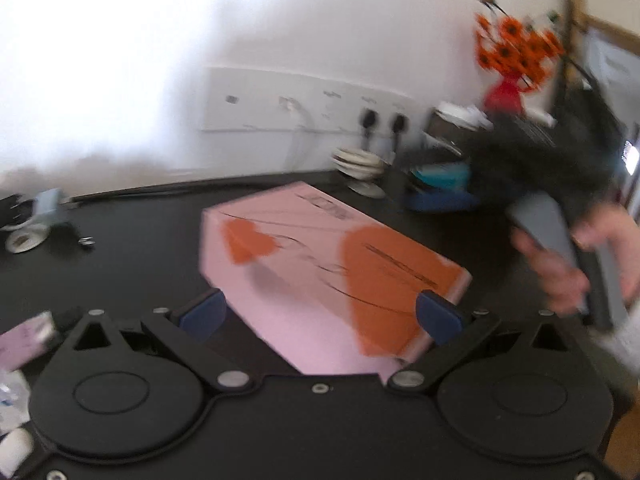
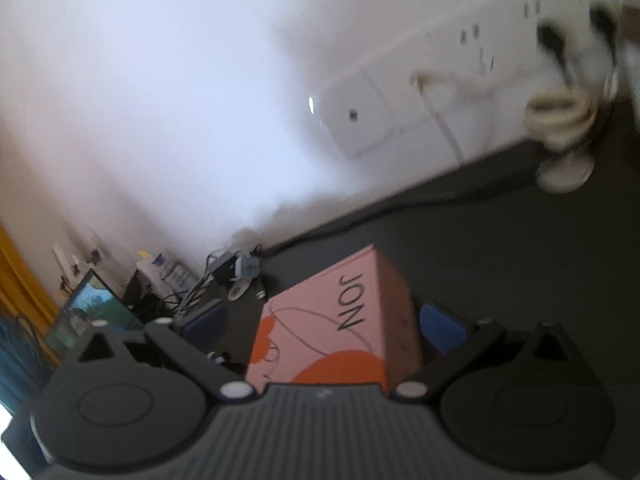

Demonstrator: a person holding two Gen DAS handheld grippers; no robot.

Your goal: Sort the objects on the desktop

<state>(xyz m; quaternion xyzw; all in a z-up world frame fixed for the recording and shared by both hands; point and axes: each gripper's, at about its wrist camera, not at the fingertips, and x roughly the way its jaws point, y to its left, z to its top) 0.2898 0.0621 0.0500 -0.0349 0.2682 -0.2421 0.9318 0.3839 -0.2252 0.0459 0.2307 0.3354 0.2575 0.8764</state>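
Pink box (image 1: 320, 264) w/ orange shapes lies flat mid black desk (image 1: 132, 248), printed face up. Left gripper (image 1: 320, 316) spread wide, box between its blue pads (image 1: 204, 314); contact unclear due to blur. Right gripper (image 2: 320, 328) also wide open around the box's end, near the lettering; pads look apart from it. Left view shows a hand (image 1: 560, 268) on a grey handle at right. Behind: wall sockets (image 1: 304, 100), stacked dishes (image 1: 358, 164), orange flowers (image 1: 516, 46). Tape roll (image 1: 22, 242) far left.
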